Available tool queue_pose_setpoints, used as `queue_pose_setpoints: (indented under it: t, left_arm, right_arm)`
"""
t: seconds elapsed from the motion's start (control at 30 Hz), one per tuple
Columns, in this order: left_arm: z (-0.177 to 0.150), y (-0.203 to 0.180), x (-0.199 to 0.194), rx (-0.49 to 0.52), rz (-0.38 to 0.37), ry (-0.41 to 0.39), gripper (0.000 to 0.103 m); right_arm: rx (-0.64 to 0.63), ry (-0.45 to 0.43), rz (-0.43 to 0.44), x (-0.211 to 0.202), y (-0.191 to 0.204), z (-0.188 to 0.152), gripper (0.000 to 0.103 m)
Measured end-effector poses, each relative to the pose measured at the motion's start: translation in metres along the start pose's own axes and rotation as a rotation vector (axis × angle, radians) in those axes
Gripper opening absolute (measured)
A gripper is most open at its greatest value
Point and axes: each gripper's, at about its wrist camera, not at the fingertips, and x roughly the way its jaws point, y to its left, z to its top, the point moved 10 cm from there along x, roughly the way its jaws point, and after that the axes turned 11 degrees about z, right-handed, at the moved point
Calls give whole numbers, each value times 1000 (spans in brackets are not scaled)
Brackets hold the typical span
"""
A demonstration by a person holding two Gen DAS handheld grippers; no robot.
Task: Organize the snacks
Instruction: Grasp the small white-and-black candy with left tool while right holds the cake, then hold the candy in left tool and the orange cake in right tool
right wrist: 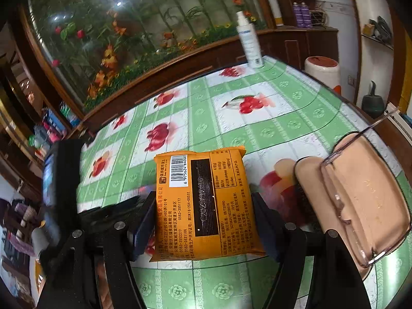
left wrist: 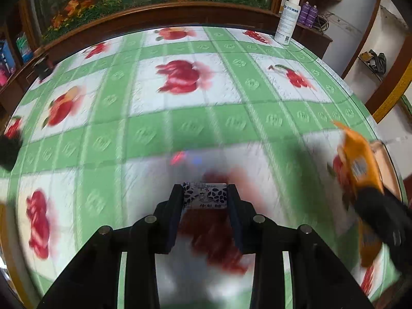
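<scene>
My left gripper (left wrist: 205, 195) is shut on a small white candy packet with dark leaf print (left wrist: 205, 196), held above the fruit-print tablecloth (left wrist: 180, 118). My right gripper (right wrist: 203, 200) is shut on a flat orange snack packet (right wrist: 203, 200), back side with barcode facing up, held above the table. The same orange packet (left wrist: 360, 164) and the right gripper's black body show blurred at the right edge of the left wrist view. A clear tray (right wrist: 365, 200) with a peach-coloured inside lies on the table just right of the right gripper.
A white spray bottle (left wrist: 287, 18) stands at the table's far right corner, also in the right wrist view (right wrist: 249, 41). A wooden cabinet with artificial flowers (right wrist: 116, 51) runs behind the table. The left gripper's black body (right wrist: 61, 180) is at the left in the right wrist view.
</scene>
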Motion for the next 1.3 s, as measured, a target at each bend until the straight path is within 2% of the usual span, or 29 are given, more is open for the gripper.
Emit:
queue_pose_setpoints:
  t: [0.3,0.5,0.73,0.87,1.17,1.3]
  left_arm:
    - [-74,59,-36,-50,54,-28,33]
    - [-85,74,-43,-104,35,-91,32]
    - [-85,67,-44,-49,88,-156,32]
    - [-83,71,-46,-70,51,-158,31]
    - [-70,89,-72,-98,129,-275,31]
    - [-67,92,-75,-97,155,-295,31]
  right_arm:
    - [-162,202,53,42,45,-52,75]
    - [-308,248,17,54,69,-77,75]
    - [-328,257,-23,59,65,-83,75]
    - [-329,218,-20,53,70,-77,75]
    - [-310,192,-14,49,72,-73,75]
    - [-318,191,-6,49,75,-74,75]
